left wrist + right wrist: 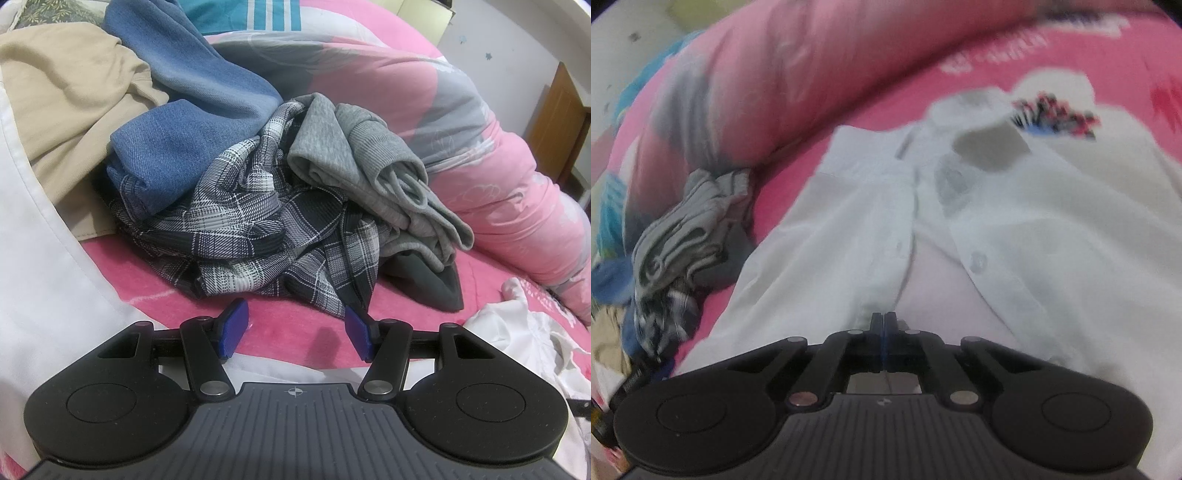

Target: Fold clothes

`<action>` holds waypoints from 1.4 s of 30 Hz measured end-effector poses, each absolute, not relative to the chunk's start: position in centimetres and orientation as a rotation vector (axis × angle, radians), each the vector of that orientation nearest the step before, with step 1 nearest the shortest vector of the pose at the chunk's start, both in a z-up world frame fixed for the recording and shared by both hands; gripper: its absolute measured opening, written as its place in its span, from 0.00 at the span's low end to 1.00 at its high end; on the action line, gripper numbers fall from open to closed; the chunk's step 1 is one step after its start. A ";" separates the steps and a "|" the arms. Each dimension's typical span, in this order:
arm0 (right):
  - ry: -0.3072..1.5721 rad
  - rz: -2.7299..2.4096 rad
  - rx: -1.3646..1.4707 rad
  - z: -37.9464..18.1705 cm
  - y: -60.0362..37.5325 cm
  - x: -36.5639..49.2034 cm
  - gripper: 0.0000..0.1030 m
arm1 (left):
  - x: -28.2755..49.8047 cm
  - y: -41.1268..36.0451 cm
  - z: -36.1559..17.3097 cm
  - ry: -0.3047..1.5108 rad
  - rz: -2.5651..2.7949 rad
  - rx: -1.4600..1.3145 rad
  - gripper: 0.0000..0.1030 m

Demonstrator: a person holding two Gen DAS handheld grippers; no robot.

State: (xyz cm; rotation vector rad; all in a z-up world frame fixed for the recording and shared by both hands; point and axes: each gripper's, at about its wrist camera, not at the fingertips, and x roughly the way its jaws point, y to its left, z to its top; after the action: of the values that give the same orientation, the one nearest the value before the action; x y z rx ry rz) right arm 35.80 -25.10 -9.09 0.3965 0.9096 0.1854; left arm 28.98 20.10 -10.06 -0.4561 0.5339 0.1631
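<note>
A white button shirt [1015, 229] lies spread front-up on the pink bed sheet [783, 181], collar at the far end. My right gripper [884, 320] is shut, and the shirt's front placket runs straight into its closed fingertips at the near hem. The right wrist view is blurred. My left gripper [295, 326] is open, with nothing between its blue pads [234, 328]. It hovers over the pink sheet [295, 314], just short of a crumpled plaid garment [266, 229]. White shirt fabric [40, 266] lies along its left side and under its body.
Behind the plaid garment is a pile: a grey knit garment [369, 166], blue denim [177, 140] and a beige garment [66, 110]. A rolled pink and grey quilt [480, 129] bounds the far side. More white cloth [517, 332] lies at the right.
</note>
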 end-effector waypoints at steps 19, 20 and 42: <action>0.860 0.141 0.689 -11.3 -27.9 38.1 0.27 | 29.0 20.1 -10.1 0.537 0.163 -0.453 0.57; 0.858 0.148 0.689 -11.3 -27.8 38.2 0.27 | 29.0 20.1 -10.1 0.537 0.163 -0.454 0.57; 0.703 -0.021 -0.440 -8.1 -17.8 35.2 0.30 | 29.0 20.0 -10.0 0.541 0.164 -0.459 0.58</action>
State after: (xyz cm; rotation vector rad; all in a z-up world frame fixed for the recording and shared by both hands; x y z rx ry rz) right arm 35.16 -17.78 -8.08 -0.4404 0.7035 -0.0206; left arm 28.96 19.97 -9.99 -0.4593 0.5415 0.1643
